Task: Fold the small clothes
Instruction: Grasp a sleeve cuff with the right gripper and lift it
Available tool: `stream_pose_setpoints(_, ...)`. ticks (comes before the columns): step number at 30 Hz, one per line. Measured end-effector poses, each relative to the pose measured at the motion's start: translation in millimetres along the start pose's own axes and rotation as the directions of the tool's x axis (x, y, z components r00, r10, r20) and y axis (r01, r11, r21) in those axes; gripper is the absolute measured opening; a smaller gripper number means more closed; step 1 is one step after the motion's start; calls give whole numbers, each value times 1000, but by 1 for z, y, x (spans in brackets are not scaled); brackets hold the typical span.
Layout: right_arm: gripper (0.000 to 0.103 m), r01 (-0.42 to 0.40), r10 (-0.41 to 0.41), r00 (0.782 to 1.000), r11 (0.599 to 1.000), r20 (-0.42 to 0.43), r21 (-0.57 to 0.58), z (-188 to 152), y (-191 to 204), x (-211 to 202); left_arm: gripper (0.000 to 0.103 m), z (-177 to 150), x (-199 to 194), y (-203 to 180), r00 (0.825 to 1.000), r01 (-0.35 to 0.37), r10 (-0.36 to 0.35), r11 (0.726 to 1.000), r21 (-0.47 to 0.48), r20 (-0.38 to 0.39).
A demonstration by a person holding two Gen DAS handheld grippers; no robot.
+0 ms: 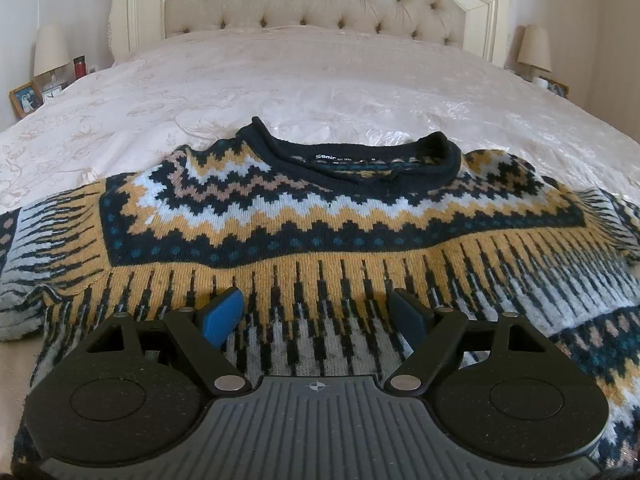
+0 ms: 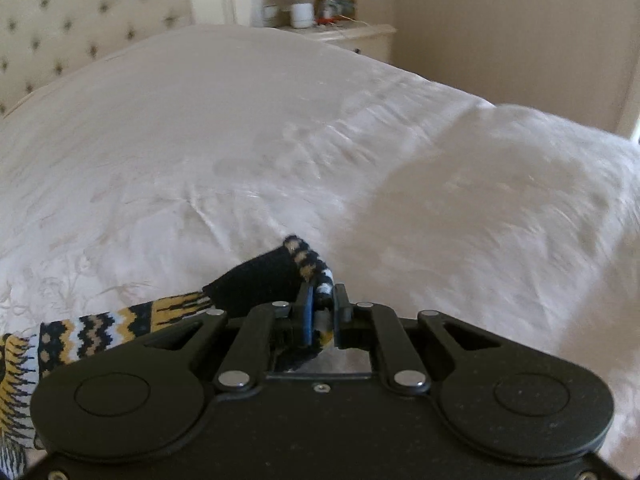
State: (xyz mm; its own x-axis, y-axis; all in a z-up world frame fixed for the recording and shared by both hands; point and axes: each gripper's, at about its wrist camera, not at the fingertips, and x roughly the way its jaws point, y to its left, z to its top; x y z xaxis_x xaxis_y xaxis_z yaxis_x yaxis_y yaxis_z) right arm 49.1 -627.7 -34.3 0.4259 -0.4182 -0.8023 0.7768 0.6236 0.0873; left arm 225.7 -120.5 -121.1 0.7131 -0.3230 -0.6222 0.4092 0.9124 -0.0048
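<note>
The bed (image 1: 320, 80) carries the job: pale quilted cover, tufted headboard at the far end, lamps either side. The sweater (image 1: 320, 216) lies spread face-up across the near part of the bed, collar toward the headboard, body running off toward the near edge under the left gripper. Chest and yoke look flat; no fold line visible across the body, so judged as early in the task, w/ most of the folding left.

One sleeve (image 2: 120, 320) is in hand. In the right wrist view it trails from the left side of the frame up to the right gripper (image 2: 322, 308), whose jaws are nearly closed and pinching the cuff (image 2: 308, 258); the dark cuff end sticks out past the pads, over bare cover. That view is blurred, so how taut the sleeve is can't be told.

The left gripper (image 1: 316, 316) hovers over the sweater's lower front, jaws wide apart, nothing between the pads (image 1: 222, 316); whether they touch the knit isn't clear.

Prob. left to do: bring this sleeve in over the body, same for the other sleeve, then fold the body up.
</note>
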Motion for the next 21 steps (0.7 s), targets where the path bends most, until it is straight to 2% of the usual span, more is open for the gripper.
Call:
stream_pose_setpoints(1, 18, -17, 17, 1000, 1000, -11, 0, 2, 0, 0, 80, 0, 0, 0, 1000, 1, -1, 1000, 0, 0)
stream_pose_setpoints(3, 36, -34, 34, 999, 999, -35, 1, 4, -2, 2, 80, 0, 0, 0, 1000, 1, -1, 1000, -1, 0)
stream_pose_setpoints(4, 61, -19, 20, 999, 1000, -26, 4, 5, -1, 1, 80, 0, 0, 0, 1000, 1, -1, 1000, 0, 0)
stream_pose_setpoints(5, 76, -4, 4, 1000, 1000, 8, 2, 5, -1, -5, 80, 0, 0, 0, 1000, 1, -1, 1000, 0, 0)
stream_pose_setpoints(8, 76, 38, -33, 996, 997, 78, -69, 6, 7, -13, 80, 0, 0, 0, 1000, 0, 0, 1000, 1, -1)
stream_pose_setpoints(12, 75, 37, -1, 991, 963, 135, -265, -6, 38, -17, 80, 0, 0, -1, 1000, -1, 1, 1000, 1, -2)
stream_pose_setpoints(14, 73, 24, 28, 991, 924, 128, -382, -18, 59, -13, 80, 0, 0, 0, 1000, 0, 0, 1000, 0, -2)
stream_pose_setpoints(16, 69, 32, 20, 994, 879, 105, -476, -28, 76, -4, 80, 0, 0, 0, 1000, 0, 0, 1000, 1, -3)
stream_pose_setpoints(18, 66, 59, -16, 996, 826, 83, -560, -40, 88, 8, 80, 0, 0, 0, 1000, 0, 0, 1000, 0, -3)
stream_pose_setpoints(20, 66, 99, -74, 995, 795, 67, -598, -45, 91, 21, 80, 0, 0, 0, 1000, 0, 0, 1000, 1, -3)
stream_pose_setpoints(21, 66, 113, -92, 994, 792, 66, -600, -46, 87, 24, 80, 0, 0, -1, 1000, 0, 0, 1000, 1, -3)
